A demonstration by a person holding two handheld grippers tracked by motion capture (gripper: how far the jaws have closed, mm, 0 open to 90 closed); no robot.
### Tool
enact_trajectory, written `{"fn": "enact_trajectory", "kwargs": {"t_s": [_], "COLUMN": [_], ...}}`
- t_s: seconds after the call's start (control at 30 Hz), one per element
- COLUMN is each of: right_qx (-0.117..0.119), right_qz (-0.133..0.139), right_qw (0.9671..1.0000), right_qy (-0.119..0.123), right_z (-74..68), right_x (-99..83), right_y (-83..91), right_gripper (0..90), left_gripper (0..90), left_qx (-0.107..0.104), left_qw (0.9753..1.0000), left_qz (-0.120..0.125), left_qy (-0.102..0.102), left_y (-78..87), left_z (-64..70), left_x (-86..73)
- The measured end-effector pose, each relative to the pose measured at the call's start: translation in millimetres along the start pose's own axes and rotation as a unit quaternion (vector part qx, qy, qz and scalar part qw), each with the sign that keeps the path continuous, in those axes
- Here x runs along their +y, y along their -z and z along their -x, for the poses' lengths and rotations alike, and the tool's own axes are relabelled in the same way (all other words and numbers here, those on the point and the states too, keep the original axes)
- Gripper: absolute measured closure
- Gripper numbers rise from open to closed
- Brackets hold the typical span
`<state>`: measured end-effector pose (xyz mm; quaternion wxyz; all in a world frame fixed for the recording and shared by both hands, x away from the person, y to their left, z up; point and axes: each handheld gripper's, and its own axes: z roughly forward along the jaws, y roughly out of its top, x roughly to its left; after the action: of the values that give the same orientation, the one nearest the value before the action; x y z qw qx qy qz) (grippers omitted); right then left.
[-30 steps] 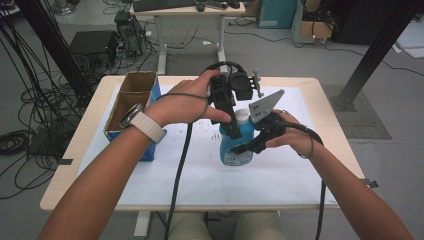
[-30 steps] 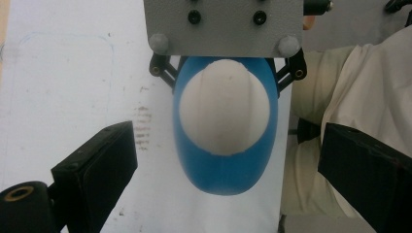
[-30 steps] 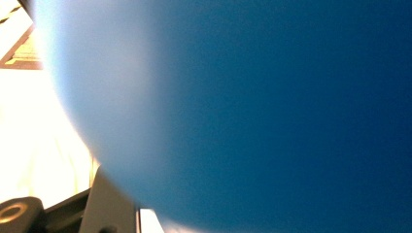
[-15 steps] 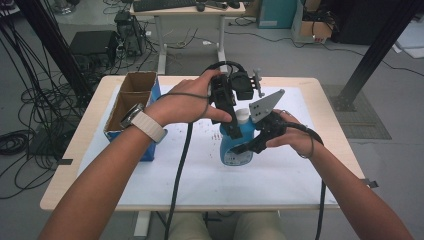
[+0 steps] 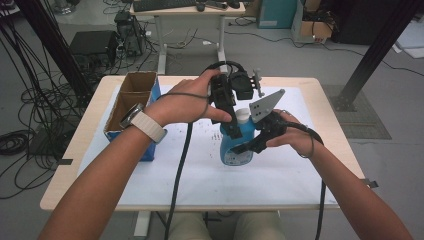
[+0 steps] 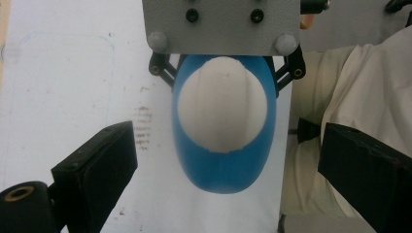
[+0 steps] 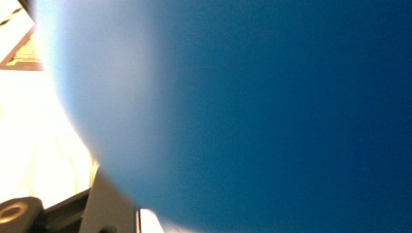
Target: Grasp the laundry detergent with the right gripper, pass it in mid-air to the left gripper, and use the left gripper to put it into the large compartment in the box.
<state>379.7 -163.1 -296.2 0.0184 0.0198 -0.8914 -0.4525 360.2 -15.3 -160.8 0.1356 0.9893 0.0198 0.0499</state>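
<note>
A blue bottle (image 5: pixel 233 148) with a white cap (image 5: pixel 242 116) stands upright on the white sheet at mid-table. My right gripper (image 5: pixel 248 145) is shut on the bottle's body from the right, its grey plate (image 5: pixel 266 105) sticking up beside the cap. In the right gripper view the bottle (image 7: pixel 252 111) presses close as a blue blur. My left gripper (image 5: pixel 231 111) hovers just above the cap, pointing down. In the left gripper view the cap (image 6: pixel 222 103) sits between the wide-apart jaws of the open left gripper (image 6: pixel 228 167), without touching them.
An open cardboard box (image 5: pixel 131 102) with blue sides stands at the table's left edge. The white sheet (image 5: pixel 200 175) covers most of the wooden table (image 5: pixel 75 165). Cables trail from both grippers toward the front edge. Another desk and gear stand on the floor beyond.
</note>
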Motion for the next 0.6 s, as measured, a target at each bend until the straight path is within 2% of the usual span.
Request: {"fn": "enact_trajectory", "kwargs": {"t_s": [0.6], "right_qx": [0.001], "right_qz": [0.001], "right_qw": [1.0], "right_qy": [0.0], "right_z": [0.3], "right_x": [0.2], "right_y": [0.1], "right_gripper": [43.4], "left_gripper": [7.4], "left_qx": [-0.001], "left_qw": [1.0], "left_qz": [-0.001], "left_qy": [0.001], "left_y": [0.2], "left_z": [0.0], "left_x": [0.2]}}
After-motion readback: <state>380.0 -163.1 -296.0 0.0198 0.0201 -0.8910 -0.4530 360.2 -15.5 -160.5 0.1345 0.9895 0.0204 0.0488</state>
